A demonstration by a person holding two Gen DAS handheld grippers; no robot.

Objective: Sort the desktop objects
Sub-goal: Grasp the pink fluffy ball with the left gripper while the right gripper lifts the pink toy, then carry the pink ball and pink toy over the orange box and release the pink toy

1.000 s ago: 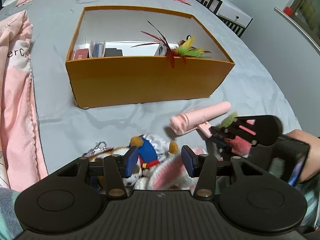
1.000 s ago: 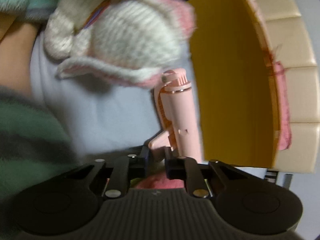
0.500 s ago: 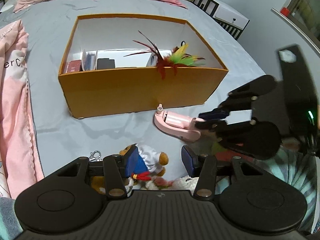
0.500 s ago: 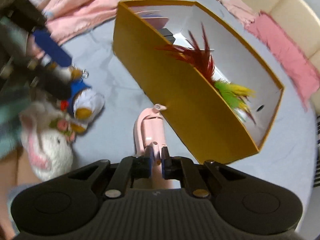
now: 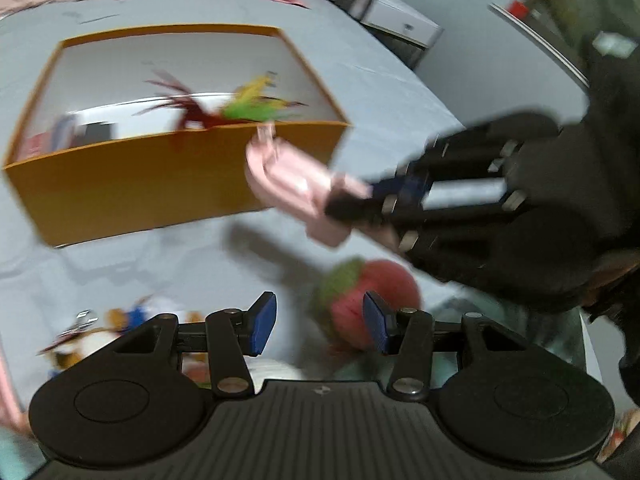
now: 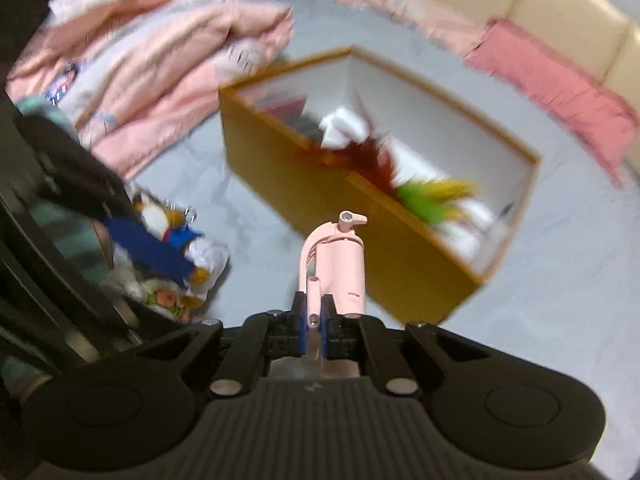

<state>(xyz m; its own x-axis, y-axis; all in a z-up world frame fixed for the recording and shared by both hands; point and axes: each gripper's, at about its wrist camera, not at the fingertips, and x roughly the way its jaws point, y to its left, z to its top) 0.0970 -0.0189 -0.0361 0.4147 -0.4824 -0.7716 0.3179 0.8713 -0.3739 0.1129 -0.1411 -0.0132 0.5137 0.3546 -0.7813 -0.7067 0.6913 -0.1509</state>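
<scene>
My right gripper (image 6: pixel 314 320) is shut on a pink handheld gadget (image 6: pixel 336 264) and holds it in the air in front of the orange box (image 6: pixel 360 216). The left wrist view shows the same gadget (image 5: pixel 288 180) near the box's front right corner (image 5: pixel 168 176), gripped by the right gripper (image 5: pixel 372 200). My left gripper (image 5: pixel 316 322) is open and empty, low over the bed. A red strawberry plush (image 5: pixel 372 296) lies just ahead of its right finger. Coloured feathers (image 5: pixel 240 108) stick out of the box.
A small plush doll with a keyring (image 5: pixel 100 328) lies at the lower left on the grey bedsheet (image 5: pixel 160 264); it also shows in the right wrist view (image 6: pixel 176 244). A pink quilt (image 6: pixel 152 68) lies beyond the box. A white cabinet (image 5: pixel 392 20) stands past the bed.
My right gripper has lifted the pink gadget off the sheet and carried it up toward the box. The left gripper has shifted right, so the strawberry plush now lies ahead of it.
</scene>
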